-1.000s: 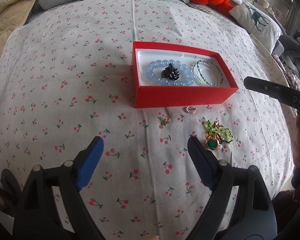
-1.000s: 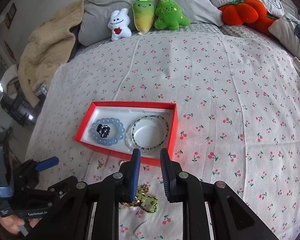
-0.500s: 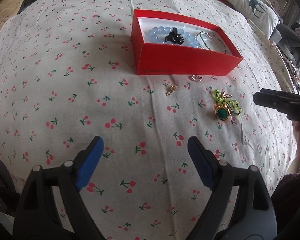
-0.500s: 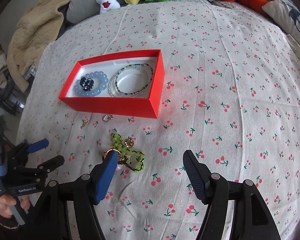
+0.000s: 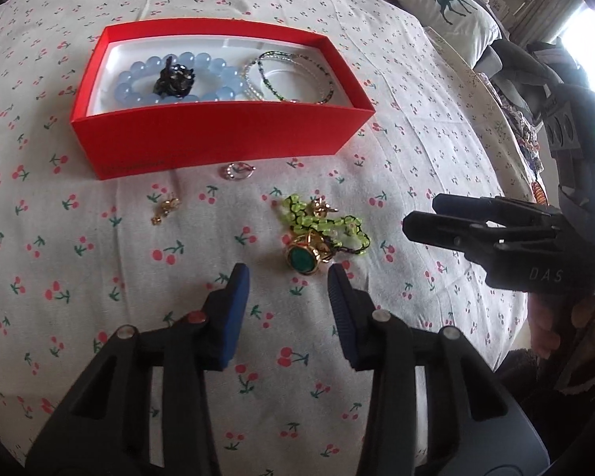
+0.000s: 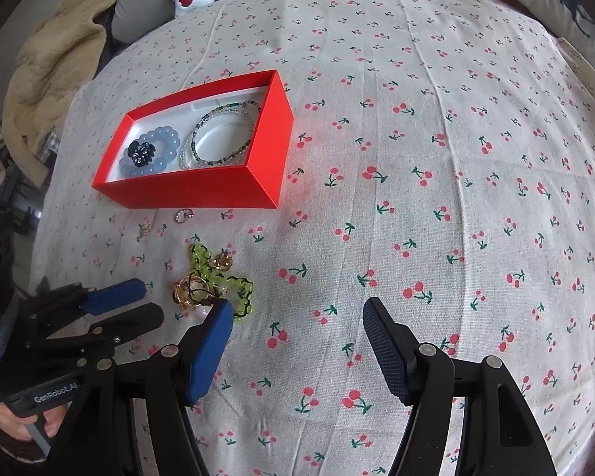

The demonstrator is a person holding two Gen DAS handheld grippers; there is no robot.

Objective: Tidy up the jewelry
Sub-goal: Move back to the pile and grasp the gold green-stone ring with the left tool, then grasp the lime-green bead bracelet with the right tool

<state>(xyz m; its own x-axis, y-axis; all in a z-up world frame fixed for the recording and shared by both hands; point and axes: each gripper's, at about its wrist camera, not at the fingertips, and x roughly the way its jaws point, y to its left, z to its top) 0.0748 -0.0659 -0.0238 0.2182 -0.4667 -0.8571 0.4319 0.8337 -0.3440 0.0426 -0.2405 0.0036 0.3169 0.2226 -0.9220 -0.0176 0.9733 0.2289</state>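
While the left gripper [image 5: 287,277] sits with jaws parted and empty just short of the green ring [image 5: 302,256], the right gripper [image 6: 297,319] stands wide open beside the same cluster, holding nothing. The ring lies on the sheet [image 5: 99,269], touching a green bead strand [image 5: 325,224] tangled around it. The ring looks small, hard and probably slippery; a pinch across its gold rim seems safest. The strand looks light and limp, so it may drag along when the ring lifts. Beyond lie a gold charm [image 5: 164,208] and a silver ring [image 5: 238,170], both tiny. Farthest, the red box [image 5: 218,135] holds a blue bracelet [image 5: 139,79], a black clip [image 5: 174,79] and thin bead bracelets [image 5: 297,79].
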